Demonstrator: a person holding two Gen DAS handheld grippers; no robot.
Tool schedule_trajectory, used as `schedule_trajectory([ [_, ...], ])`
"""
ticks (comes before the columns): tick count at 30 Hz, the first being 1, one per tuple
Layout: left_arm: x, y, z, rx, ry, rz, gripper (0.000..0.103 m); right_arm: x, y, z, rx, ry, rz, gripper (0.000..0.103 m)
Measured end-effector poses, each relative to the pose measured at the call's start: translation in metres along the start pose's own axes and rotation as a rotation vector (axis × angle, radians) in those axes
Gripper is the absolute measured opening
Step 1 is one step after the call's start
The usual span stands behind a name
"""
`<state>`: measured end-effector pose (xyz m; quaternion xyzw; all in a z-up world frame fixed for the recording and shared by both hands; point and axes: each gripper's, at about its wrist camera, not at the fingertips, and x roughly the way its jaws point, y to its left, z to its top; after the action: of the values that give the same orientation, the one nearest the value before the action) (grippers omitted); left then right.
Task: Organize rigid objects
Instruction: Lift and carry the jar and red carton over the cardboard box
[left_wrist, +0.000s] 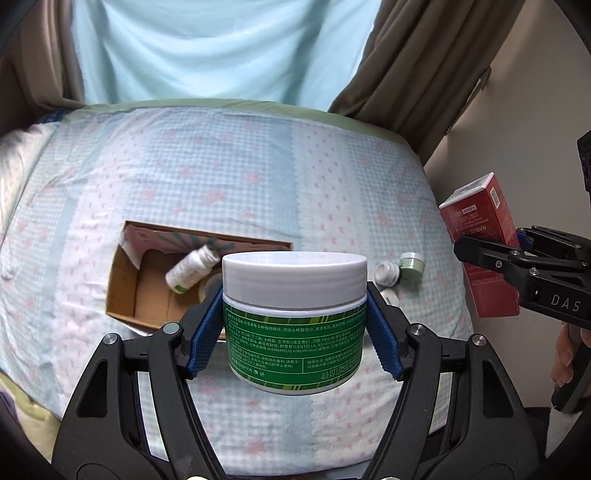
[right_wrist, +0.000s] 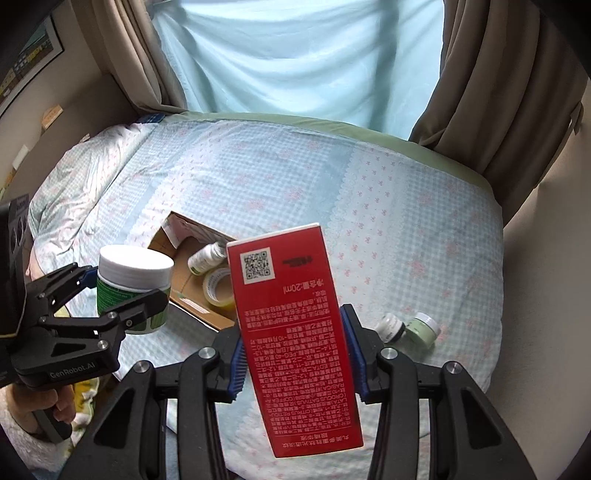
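My left gripper (left_wrist: 293, 325) is shut on a green-labelled jar with a white lid (left_wrist: 294, 317), held upright above the bed. My right gripper (right_wrist: 293, 350) is shut on a tall red carton (right_wrist: 291, 332) with a QR code, its blue pads pressing both long sides. Each gripper shows in the other's view: the red carton (left_wrist: 484, 243) at the right edge, the jar (right_wrist: 133, 284) at the left. Below lies an open cardboard box (left_wrist: 125, 280) holding a white bottle (left_wrist: 192, 267); the right wrist view also shows a tape roll (right_wrist: 218, 288) inside it.
A small pale green jar (right_wrist: 423, 328) and a white-capped pot (right_wrist: 389, 326) lie on the checked bedspread (right_wrist: 369, 206) right of the box. Curtains (right_wrist: 491, 92) hang behind the bed. A rumpled quilt (right_wrist: 85, 177) lies far left. A hand (right_wrist: 48, 406) grips the left handle.
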<state>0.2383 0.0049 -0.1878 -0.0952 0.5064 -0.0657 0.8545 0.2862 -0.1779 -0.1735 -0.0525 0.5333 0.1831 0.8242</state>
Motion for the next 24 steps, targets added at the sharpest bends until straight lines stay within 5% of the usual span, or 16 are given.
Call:
schedule_trajectory([
  [12, 0.014, 0.163, 0.014, 0.076, 0.101, -0.005, 0.068, 0.079, 0.112, 0.015, 0.294, 0.056, -0.011, 0.042],
  [24, 0.1, 0.212, 0.01, 0.135, 0.229, 0.037, 0.068, 0.169, 0.122, 0.002, 0.45, 0.158, -0.096, 0.042],
])
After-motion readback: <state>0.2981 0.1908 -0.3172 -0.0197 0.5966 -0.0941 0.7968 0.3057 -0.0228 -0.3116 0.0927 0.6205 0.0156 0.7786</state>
